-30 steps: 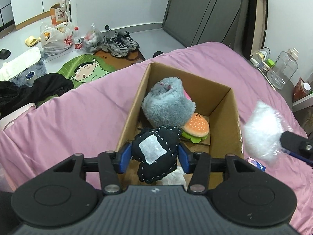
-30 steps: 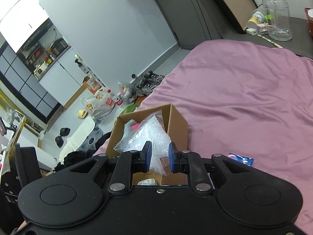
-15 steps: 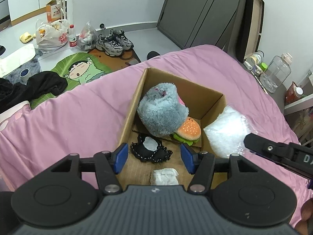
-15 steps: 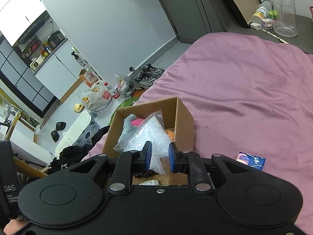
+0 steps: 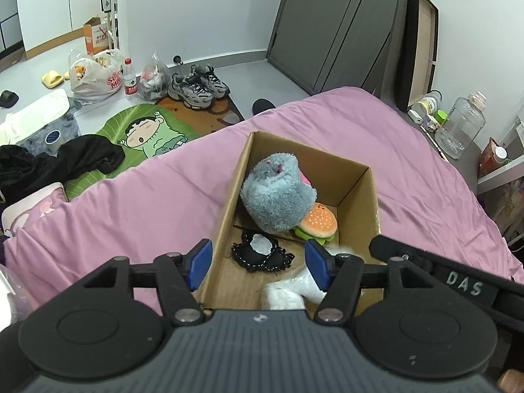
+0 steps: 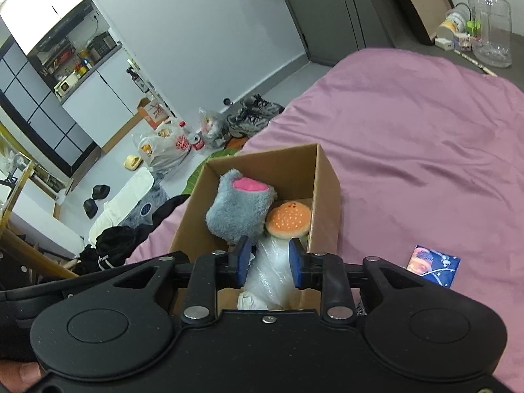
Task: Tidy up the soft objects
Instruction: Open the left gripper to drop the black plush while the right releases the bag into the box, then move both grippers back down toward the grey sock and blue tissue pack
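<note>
An open cardboard box [image 5: 357, 190] [image 6: 324, 177] sits on the pink bed. Inside lie a grey plush [image 5: 275, 199] [image 6: 239, 209], a burger plush [image 5: 319, 222] [image 6: 288, 219] and a black pouch with a white patch [image 5: 262, 255]. My left gripper [image 5: 258, 262] hovers above the pouch, its jaws opening with nothing between them. My right gripper [image 6: 269, 262] reaches into the box's near end. Its jaws are opening, and a clear bag of white stuffing [image 6: 268, 271] [image 5: 309, 283] stands loose between them. A crumpled white piece [image 5: 281, 298] lies beside the bag.
A small blue packet [image 6: 432, 265] lies on the bed right of the box. Past the bed's far edge the floor holds shoes [image 5: 196, 88], plastic bags [image 5: 95, 75] and black clothes [image 5: 65, 160]. A clear water jug [image 5: 461, 131] stands on the dark stand at right.
The left gripper let go of the black pouch, which now lies in the box, and rose. The right gripper brought the stuffing bag into the box and parted its jaws.
</note>
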{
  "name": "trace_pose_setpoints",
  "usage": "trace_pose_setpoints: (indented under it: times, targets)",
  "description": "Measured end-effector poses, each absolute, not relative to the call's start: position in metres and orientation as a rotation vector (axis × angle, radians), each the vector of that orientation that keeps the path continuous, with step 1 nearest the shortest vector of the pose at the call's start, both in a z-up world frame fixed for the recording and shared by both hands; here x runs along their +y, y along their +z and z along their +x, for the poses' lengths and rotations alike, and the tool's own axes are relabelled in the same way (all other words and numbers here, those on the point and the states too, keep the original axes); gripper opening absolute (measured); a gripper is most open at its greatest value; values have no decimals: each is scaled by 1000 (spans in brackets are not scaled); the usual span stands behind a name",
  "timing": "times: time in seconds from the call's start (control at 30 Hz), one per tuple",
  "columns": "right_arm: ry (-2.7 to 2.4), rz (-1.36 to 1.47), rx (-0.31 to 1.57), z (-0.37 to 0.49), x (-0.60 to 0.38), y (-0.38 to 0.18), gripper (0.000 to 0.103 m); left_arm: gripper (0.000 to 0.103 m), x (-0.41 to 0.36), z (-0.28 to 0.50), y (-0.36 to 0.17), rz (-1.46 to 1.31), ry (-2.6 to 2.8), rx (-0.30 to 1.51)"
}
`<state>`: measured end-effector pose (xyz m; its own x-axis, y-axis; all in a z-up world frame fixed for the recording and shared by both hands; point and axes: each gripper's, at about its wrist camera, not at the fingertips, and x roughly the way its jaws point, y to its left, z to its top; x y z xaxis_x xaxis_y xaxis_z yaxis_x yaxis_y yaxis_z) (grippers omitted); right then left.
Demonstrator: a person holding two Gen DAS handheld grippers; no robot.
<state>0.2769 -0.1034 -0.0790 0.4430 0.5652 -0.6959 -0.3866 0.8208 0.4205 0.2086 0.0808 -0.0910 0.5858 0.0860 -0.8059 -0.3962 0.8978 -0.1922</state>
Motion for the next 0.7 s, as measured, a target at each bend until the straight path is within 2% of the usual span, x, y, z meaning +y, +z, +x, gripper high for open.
trace_pose_setpoints:
  times: [0.03, 0.23, 0.37, 0.47, 0.63, 0.7]
  targets:
    - [595, 219, 928, 275, -107, -75, 42, 61, 80, 207, -89, -369, 289, 904]
    - [575, 260, 909, 269, -133, -59, 48, 63, 70, 202, -77, -337, 275, 891]
    - [564, 290, 905, 264, -150, -53, 53, 71, 61, 199, -69, -315, 267, 883]
    - [555, 304, 892, 262, -165, -48, 58, 72, 54, 197, -65, -303, 262, 880]
    - [530, 334, 894, 261, -188, -43, 73, 74, 41, 194, -57, -276, 258, 872]
    - [513, 350, 900, 262, -200, -43, 74, 76, 36, 193, -54, -271, 256, 869]
